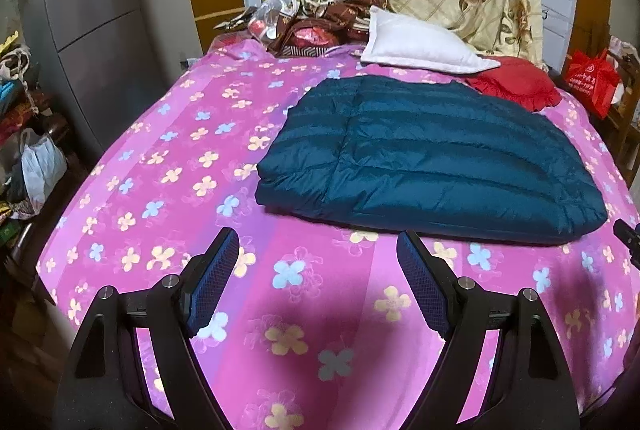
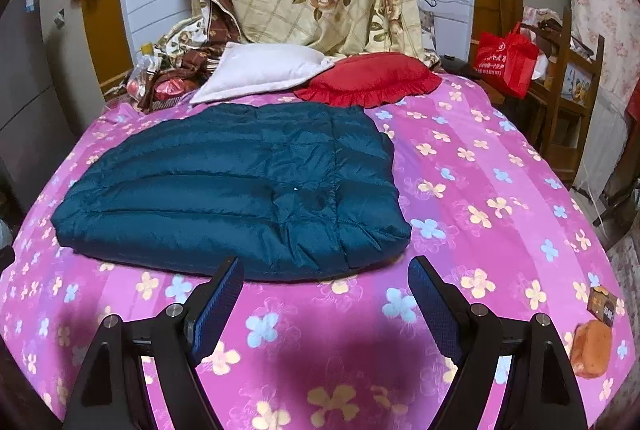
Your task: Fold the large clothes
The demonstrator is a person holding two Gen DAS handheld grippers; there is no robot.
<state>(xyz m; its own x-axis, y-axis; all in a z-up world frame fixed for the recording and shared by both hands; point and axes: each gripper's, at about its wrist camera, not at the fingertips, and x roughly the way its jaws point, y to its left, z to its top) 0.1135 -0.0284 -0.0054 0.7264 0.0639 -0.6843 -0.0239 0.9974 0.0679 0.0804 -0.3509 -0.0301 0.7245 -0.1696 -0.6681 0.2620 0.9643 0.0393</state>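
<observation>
I hold a black two-finger gripper with blue ribbed pads in each hand, both angled down over a bed covered in a pink sheet printed with yellow and blue flowers (image 1: 168, 150). My left gripper (image 1: 318, 286) stands with its jaws wide apart and nothing between them; my right gripper (image 2: 326, 304) is likewise spread wide and empty.

The thing I am folding, a teal quilted puffer jacket already doubled into a thick slab (image 1: 432, 158), lies flat on the sheet just ahead of both grippers, touching neither. Its long axis runs across my view, left to right, with its near edge roughly parallel to the line between my two hands.

From the left gripper, the jacket sits ahead and to the right, its left end nearly straight in front of the jaws. From the right gripper, the jacket (image 2: 240, 186) sits ahead and to the left, its gathered right end close to straight ahead. So each hand looks about equally near to its own end of the near edge, the right perhaps slightly closer.

Beyond the jacket lie a white pillow (image 2: 260, 70) and a red frilled cushion (image 2: 368, 78), close behind its far edge
</observation>
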